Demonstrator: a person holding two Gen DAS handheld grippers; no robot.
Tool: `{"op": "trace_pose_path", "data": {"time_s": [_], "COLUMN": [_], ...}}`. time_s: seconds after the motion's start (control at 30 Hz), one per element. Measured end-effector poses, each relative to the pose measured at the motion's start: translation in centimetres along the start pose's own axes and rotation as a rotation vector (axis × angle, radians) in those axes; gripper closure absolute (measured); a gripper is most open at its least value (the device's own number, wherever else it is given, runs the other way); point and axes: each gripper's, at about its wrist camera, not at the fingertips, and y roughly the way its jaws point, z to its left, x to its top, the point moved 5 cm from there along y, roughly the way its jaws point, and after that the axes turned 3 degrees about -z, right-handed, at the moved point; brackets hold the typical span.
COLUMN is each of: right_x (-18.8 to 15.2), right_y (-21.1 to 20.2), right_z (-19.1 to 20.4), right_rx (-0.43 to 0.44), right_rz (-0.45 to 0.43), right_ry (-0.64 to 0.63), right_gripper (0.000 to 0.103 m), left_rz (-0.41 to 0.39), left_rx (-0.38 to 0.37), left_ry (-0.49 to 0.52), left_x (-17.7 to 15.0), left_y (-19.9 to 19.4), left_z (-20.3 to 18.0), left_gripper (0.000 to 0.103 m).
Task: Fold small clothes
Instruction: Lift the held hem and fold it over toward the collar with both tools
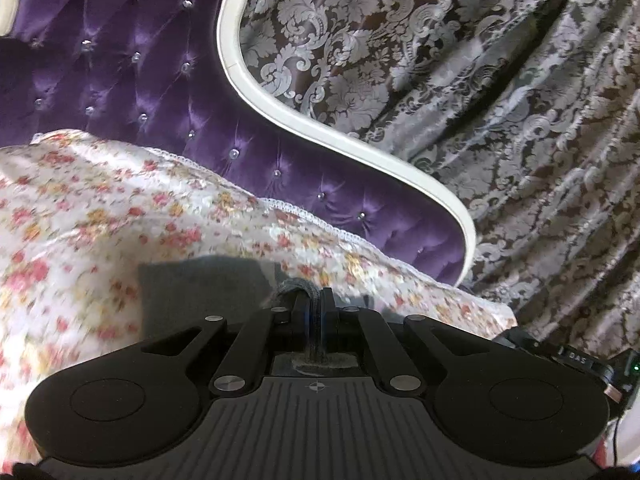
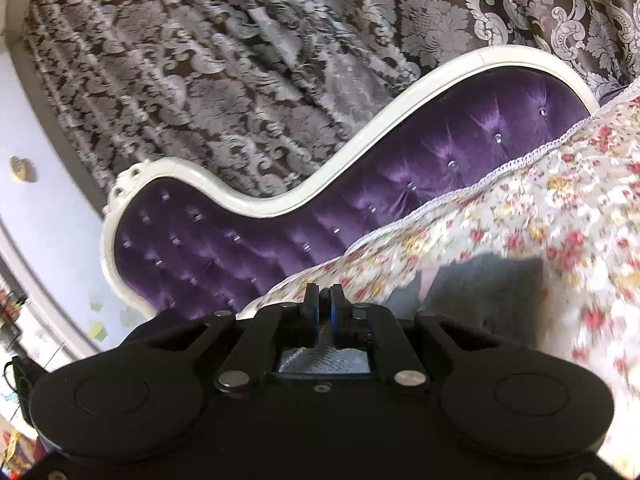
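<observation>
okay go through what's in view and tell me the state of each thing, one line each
Left gripper: shut on the grey garment's edge.
Right gripper: shut, with grey cloth between its fingers.
Grey garment: partly lifted, pinched at two spots, rest over the bedspread.
Bedspread: spread over the bed, rumpled, blurred in both views.
Headboard: upright behind the bedspread.
Curtain: drawn, hanging in folds.

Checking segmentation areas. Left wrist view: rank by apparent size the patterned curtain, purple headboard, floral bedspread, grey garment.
1. patterned curtain, fills most of the right side
2-3. floral bedspread and purple headboard, too close in apparent area to rank; the bedspread is nearer and blurred
4. grey garment, smallest, partly hidden behind the left tongs
</observation>
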Motion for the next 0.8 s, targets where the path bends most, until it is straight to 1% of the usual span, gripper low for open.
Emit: {"op": "trace_pose_path", "data": {"time_s": [0.07,0.2,0.3,0.37,0.4,0.43,0.47,0.5,0.57,0.6,0.63,0.7,0.73,0.8], "right_x": [0.7,1.1,0.6,0.0,-0.4,-0.8,-1.0,-0.9,-0.8,-0.6,-0.4,-0.3,-0.6,-1.2], "right_y": [2.2,6.4,9.6,11.2,11.9,12.5,12.9,13.1,12.9,12.6,12.0,11.4,11.0,10.8], "right_z": [-1.4,-4.2,-6.4,-7.7,-8.2,-8.6,-9.0,-9.3,-9.6,-9.5,-9.3,-8.5,-8.0,-7.3], "right_rx": [-0.024,-0.075,-0.13,-0.169,-0.187,-0.207,-0.221,-0.237,-0.252,-0.252,-0.248,-0.232,-0.228,-0.235], "right_rz": [0.001,0.006,0.039,0.067,0.084,0.098,0.105,0.104,0.092,0.085,0.079,0.082,0.103,0.149], "right_ry": [0.011,0.038,0.048,0.045,0.035,0.026,0.025,0.027,0.025,0.017,0.002,-0.048,-0.087,-0.154], "right_gripper": [0.091,0.091,0.091,0.091,0.09,0.085,0.082,0.082,0.069,0.051,0.037,0.036,0.036,0.036], "left_rz": [0.004,0.039,0.077,0.08,0.078,0.072,0.065,0.055,0.03,0.021,0.016,0.029,0.048,0.092], "left_rx": [0.015,0.055,0.08,0.106,0.124,0.145,0.159,0.161,0.155,0.156,0.161,0.164,0.159,0.15], "left_ry": [0.002,-0.038,-0.044,-0.038,-0.034,-0.035,-0.046,-0.058,-0.06,-0.036,0.0,0.086,0.127,0.181], "left_x": [0.4,0.5,-0.2,-0.7,-0.8,-0.7,-0.7,-0.4,0.2,0.4,0.5,0.2,-0.2,-1.2], "left_y": [2.2,7.1,10.4,12.0,12.5,12.8,12.9,12.9,12.1,11.6,11.1,10.3,10.0,10.3], "left_z": [0.7,3.0,4.6,5.6,6.0,6.5,6.8,7.0,7.1,6.9,6.5,5.6,5.2,4.8], "left_gripper": [0.099,0.099,0.098,0.097,0.093,0.087,0.081,0.074,0.07,0.067,0.062,0.056,0.054,0.054]}}
